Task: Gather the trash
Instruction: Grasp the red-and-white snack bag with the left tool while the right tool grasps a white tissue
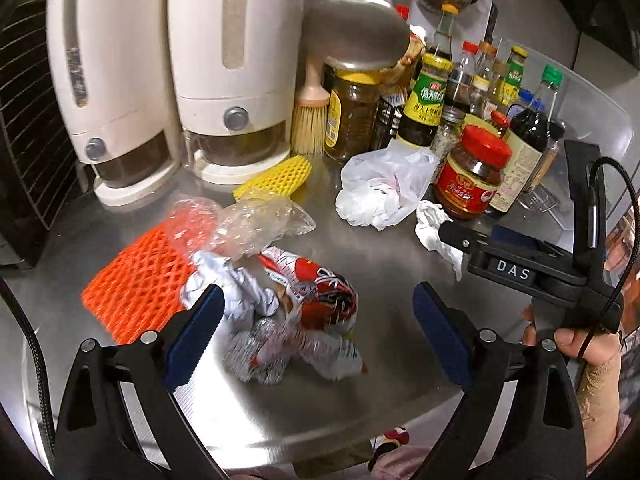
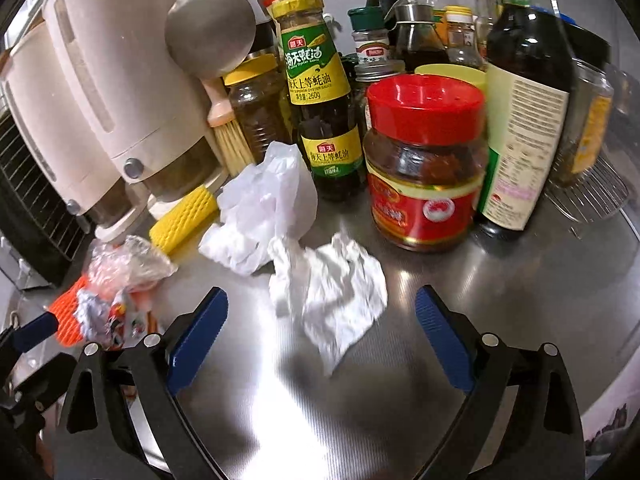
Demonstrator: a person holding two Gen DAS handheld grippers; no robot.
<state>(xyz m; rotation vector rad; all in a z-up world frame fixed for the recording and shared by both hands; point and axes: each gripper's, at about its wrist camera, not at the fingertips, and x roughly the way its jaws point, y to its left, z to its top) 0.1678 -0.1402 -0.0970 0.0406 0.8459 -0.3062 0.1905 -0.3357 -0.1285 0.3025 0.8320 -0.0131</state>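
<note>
A brushed stainless-steel kitchen counter [image 1: 380, 256] is carrying a scatter of trash in front of a crowd of condiment bottles. A crumpled red-and-silver foil snack wrapper [image 1: 296, 312] is lying near the front edge, sitting between the wide-spread blue-padded fingers of the left gripper [image 1: 316, 340], which is holding nothing; the left pad is just beside the wrapper's silver side, though contact cannot be told. Against the wrapper's far side, a crinkled clear plastic bag [image 1: 256, 220] is resting partly over an orange foam fruit net [image 1: 136, 280], and a yellow foam fruit net [image 1: 276, 178] is lying just beyond them.

To the right, a crumpled white paper tissue [image 2: 332, 292] is lying on bare steel, framed by the right gripper [image 2: 322, 336], whose jaws are also standing wide and empty, hovering around it without visibly touching. A bunched white plastic bag [image 2: 260, 216] is touching the tissue's far-left edge.

Behind the litter, a red-lidded glass jar of chili sauce [image 2: 424, 164] is standing near the tissue, beside a yellow-capped oyster sauce bottle [image 2: 316, 92]. Two cream-coloured plastic dispensers [image 1: 168, 64] are standing side by side at the left rear, with a peach-handled bristle brush [image 1: 310, 116] upright beside them.
</note>
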